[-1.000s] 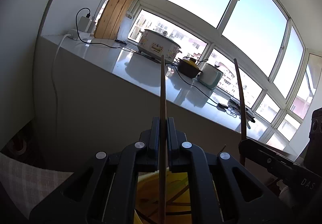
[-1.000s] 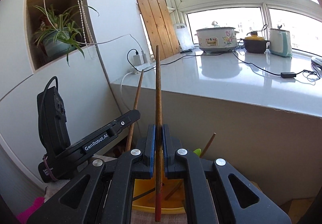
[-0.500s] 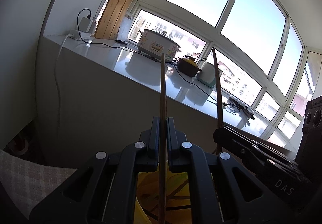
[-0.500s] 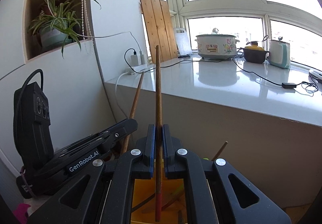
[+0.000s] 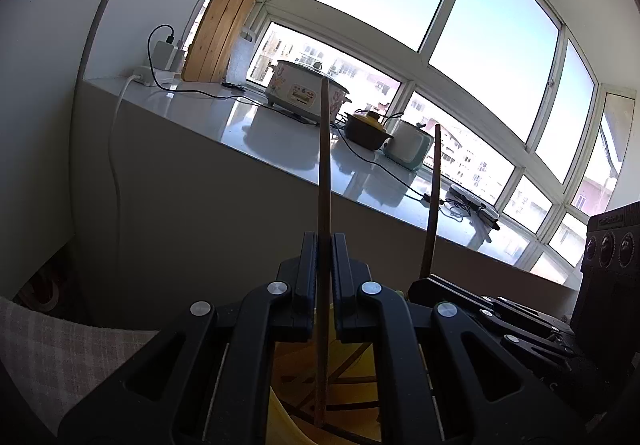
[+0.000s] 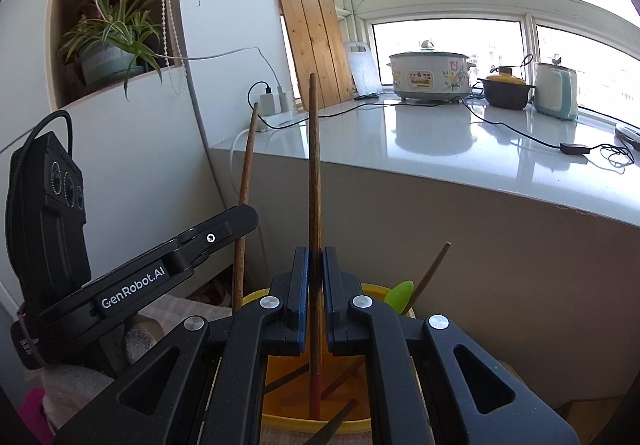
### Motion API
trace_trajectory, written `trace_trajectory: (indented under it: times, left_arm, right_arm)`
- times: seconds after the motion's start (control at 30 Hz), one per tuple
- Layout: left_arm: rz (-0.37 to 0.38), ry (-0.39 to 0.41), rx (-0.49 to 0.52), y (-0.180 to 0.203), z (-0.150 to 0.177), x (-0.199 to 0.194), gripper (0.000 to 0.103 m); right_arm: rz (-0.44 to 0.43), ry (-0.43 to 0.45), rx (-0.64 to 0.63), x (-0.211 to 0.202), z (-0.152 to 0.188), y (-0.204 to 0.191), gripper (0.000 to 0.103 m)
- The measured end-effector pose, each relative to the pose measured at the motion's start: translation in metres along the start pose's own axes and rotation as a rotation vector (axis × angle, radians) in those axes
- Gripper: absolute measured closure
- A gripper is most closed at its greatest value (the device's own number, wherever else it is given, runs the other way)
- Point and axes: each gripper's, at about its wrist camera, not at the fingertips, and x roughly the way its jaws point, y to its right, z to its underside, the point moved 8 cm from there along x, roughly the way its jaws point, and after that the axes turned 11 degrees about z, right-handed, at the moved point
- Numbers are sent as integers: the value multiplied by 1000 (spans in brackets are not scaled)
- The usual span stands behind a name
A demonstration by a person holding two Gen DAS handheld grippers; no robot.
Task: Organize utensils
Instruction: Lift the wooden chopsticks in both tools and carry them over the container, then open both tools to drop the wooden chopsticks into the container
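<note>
over the yellow bowl (image 6: pixel 256 295), both grippers hold one chopstick each, upright. left gripper (image 5: pixel 325 245) jaws clamped on plain wooden chopstick (image 5: pixel 325 149); right gripper (image 6: pixel 315 257) clamped on red-tipped chopstick (image 6: pixel 313 165). more sticks + green spoon (image 6: pixel 400 293) in bowl, spoon at 2 o'clock of the r jaws.

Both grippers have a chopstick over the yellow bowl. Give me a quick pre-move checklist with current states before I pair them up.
1. Left gripper clamped on its chopstick: ok.
2. Right gripper clamped on its chopstick: ok.
3. Both sticks near upright, tips free above the jaws: ok.
4. The two sticks apart, not touching: ok.
5. Lower ends clear of the loose sticks in the yellow bowl: cannot tell.
6. Green spoon in the bowl out of the way: ok, it leans at the far rim.
</note>
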Motion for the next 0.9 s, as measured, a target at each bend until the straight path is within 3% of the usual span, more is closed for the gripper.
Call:
trace_trajectory:
  times: [0.37,0.43,0.57,0.9]
  left_arm:
    - [2,-72,74,24,25,-21,98]
    - [-6,-74,89,28,27,-27,92]
    - [-8,-50,96,35,28,-45,88]
    - [-74,-66,92,26,40,-88,88]
  right_arm:
    - [-10,-55,-8,-21,15,8,98]
    - [-16,-66,1,-24,19,10,98]
    - [-26,-68,19,-33,24,11,82]
    - [-34,-38,-20,-62,32,-1,81]
